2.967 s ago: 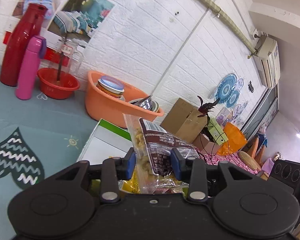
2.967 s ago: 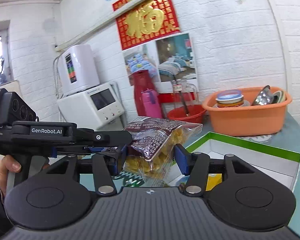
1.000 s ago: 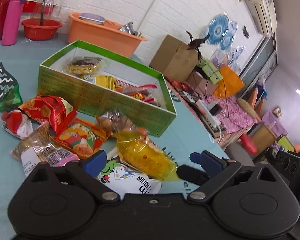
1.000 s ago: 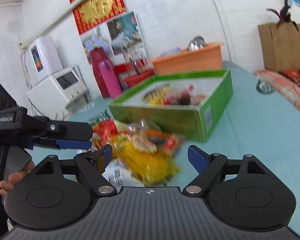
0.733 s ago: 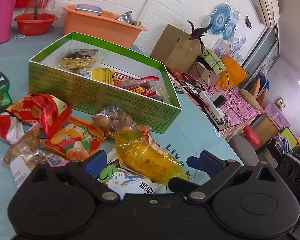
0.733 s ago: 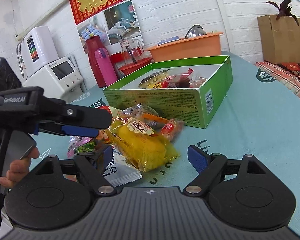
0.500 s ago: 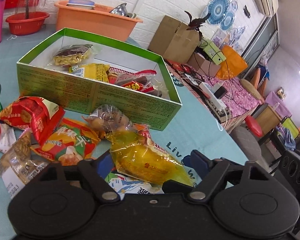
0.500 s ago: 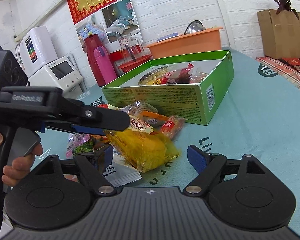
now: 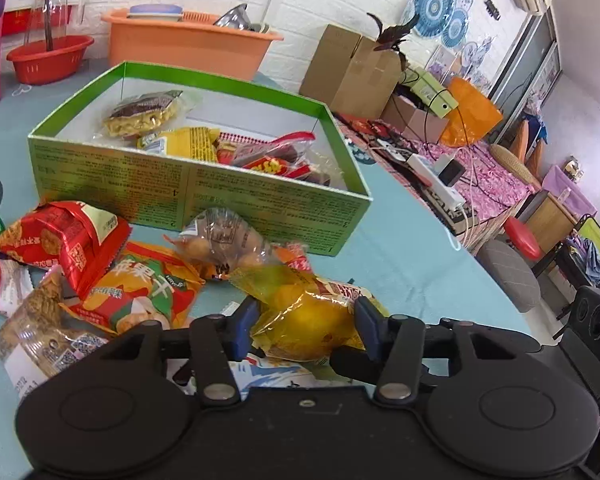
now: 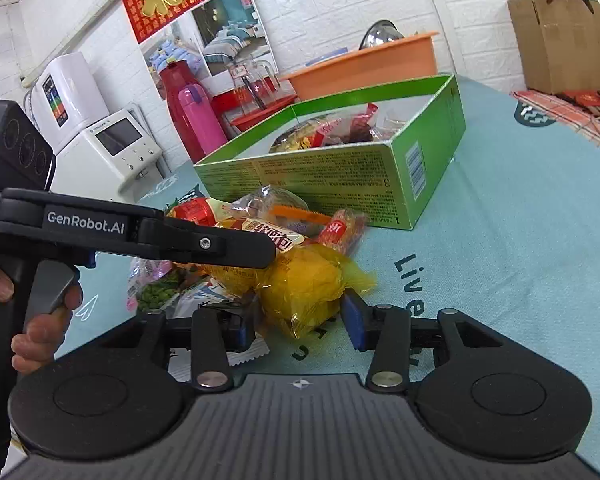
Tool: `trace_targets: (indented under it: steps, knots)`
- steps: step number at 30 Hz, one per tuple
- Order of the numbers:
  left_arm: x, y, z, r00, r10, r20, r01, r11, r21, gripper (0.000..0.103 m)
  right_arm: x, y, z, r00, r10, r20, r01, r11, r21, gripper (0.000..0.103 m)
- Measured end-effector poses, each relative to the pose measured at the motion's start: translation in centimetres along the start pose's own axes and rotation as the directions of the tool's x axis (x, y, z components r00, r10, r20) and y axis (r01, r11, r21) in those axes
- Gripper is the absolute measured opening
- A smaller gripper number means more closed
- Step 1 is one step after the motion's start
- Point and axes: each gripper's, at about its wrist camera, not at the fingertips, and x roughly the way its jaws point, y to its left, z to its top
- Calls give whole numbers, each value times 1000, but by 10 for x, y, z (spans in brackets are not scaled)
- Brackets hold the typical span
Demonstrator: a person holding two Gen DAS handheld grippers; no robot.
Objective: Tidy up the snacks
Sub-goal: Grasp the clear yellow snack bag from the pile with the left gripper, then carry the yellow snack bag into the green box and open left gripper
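A white brick wall is rising behind a table [image 9: 400, 240] that is wearing a pale blue cloth. A green box [image 9: 204, 196] is sitting open on it, already holding several snack packs, and an orange tub [image 9: 188, 46] is standing behind the box by the wall. In front of the box a loose heap of packets is lying on the cloth, among them a red packet [image 9: 66, 240] and an orange packet [image 9: 140, 294]. At the near edge of the heap a yellow packet [image 9: 312, 320] is lying between both pairs of jaws. The left gripper [image 9: 304, 326] is closing from one side, its blue pads right against the crinkled wrapper. The right gripper [image 10: 300, 320] is closing on the same yellow packet from the other end, its pads at the wrapper's sides. A hand [image 10: 36, 316] is squeezing the left gripper's trigger.
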Motion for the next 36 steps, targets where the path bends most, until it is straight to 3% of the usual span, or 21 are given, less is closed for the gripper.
trace_targets:
  steps: [2,9,19,25,36]
  knots:
    - [-11,-5,2,1000,-10,28,10,1000,9,74,-8,7,3,1000,-2,15,3,999,-34,68]
    - [-49,-16,23,988,-22,154,14,999,51,74,-30,29,30,993,24,111,-9,990,-138,68]
    - [-62,24,76,962,10,275,-13,1000,8,74,7,42,91,980,86,181,-47,977,-209,68]
    - [-45,60,100,957,29,289,-24,999,-23,74,48,43,114,980,88,180,-51,977,-205,65]
    - [-1,113,117,973,64,221,-49,996,-74,74,116,29,126,996,37,83,-22,986,-167,64]
